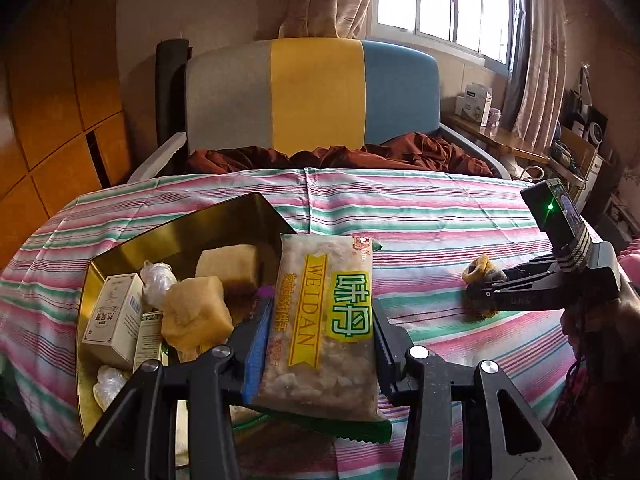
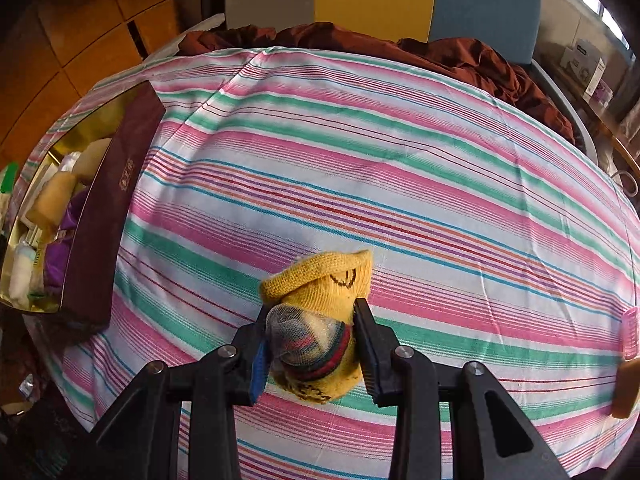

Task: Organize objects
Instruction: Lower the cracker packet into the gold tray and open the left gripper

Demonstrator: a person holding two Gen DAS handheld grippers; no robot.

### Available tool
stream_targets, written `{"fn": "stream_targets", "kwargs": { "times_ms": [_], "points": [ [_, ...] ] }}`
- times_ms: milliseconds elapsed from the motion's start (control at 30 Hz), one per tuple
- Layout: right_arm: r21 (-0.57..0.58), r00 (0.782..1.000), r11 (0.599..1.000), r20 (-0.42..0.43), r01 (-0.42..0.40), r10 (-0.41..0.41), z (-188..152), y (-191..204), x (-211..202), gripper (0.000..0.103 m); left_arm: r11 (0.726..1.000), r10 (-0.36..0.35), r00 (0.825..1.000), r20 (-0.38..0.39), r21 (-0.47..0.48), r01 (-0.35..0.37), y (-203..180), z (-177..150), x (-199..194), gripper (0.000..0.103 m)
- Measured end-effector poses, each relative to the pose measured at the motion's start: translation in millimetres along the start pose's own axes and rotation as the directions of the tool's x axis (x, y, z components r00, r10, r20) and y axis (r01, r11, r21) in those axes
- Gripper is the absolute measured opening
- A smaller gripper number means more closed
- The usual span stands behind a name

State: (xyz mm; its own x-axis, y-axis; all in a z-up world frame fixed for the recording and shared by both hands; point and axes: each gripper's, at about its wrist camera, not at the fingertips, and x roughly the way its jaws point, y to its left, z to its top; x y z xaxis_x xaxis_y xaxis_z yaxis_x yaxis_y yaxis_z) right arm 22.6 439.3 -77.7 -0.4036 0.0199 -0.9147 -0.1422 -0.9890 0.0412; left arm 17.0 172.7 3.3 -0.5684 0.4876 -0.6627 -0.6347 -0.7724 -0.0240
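we see a bed covered by a striped sheet (image 2: pixel 400 152) in pink, green and white, with a headboard (image 1: pixel 316 92) of grey, yellow and blue panels behind it and a rumpled brown blanket (image 1: pixel 340 156) at its foot.

our left claw (image 1: pixel 320 320) is clamped on a clear snack packet (image 1: pixel 324 328) with a yellow and green label, one black finger pressed against each long edge. the packet is held upright just beside and partly over the right edge of a gold-lined box (image 1: pixel 132 248) that sits on the sheet at the left. inside the box lie two tan sponge blocks (image 1: pixel 230 268), a small white carton (image 1: pixel 112 320) and some crumpled clear plastic (image 1: pixel 158 280).

our right claw (image 2: pixel 312 344) is closed on a bundled yellow sock (image 2: pixel 320 280) with a striped sock tucked in it, the fingers squeezing both sides. the bundle is just above the sheet near its middle, well apart from the box, whose dark maroon outer wall (image 2: pixel 108 216) shows at the left of the right wrist view. from the left wrist view, the right claw and its sock appear at the far right over the sheet.

a window (image 1: pixel 444 0) with pale curtains glows behind the headboard.
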Motion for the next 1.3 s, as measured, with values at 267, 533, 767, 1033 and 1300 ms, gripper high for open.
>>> {"fn": "stream_targets", "kwargs": {
  "times_ms": [267,533,767,1033,1300],
  "points": [
    [-0.004,1.000,1.000,-0.013,0.023,-0.023,-1,-1,3,0.037,0.998,-0.008,1.000,-0.025,-0.060,0.007,23,-7,-2,0.046],
    [-0.022,0.999,0.999,0.000,0.047,-0.047,-3,1,1,0.036,0.964,0.126,0.992,-0.018,-0.233,-0.127,116,-22,-28,0.046],
    [-0.017,0.998,0.998,-0.001,0.056,-0.056,-3,0,2,0.036,0.910,0.106,0.991,-0.079,-0.395,-0.129,165,-46,-27,0.046],
    [-0.007,0.999,0.999,-0.005,0.053,-0.054,-3,-1,4,0.036,0.936,0.114,0.978,-0.176,-0.311,-0.165,143,-26,18,0.046],
    [-0.009,0.999,0.998,-0.006,0.054,-0.054,-4,-1,5,0.036,0.941,0.117,0.959,-0.260,-0.279,-0.190,141,-3,75,0.046]
  ]
}}
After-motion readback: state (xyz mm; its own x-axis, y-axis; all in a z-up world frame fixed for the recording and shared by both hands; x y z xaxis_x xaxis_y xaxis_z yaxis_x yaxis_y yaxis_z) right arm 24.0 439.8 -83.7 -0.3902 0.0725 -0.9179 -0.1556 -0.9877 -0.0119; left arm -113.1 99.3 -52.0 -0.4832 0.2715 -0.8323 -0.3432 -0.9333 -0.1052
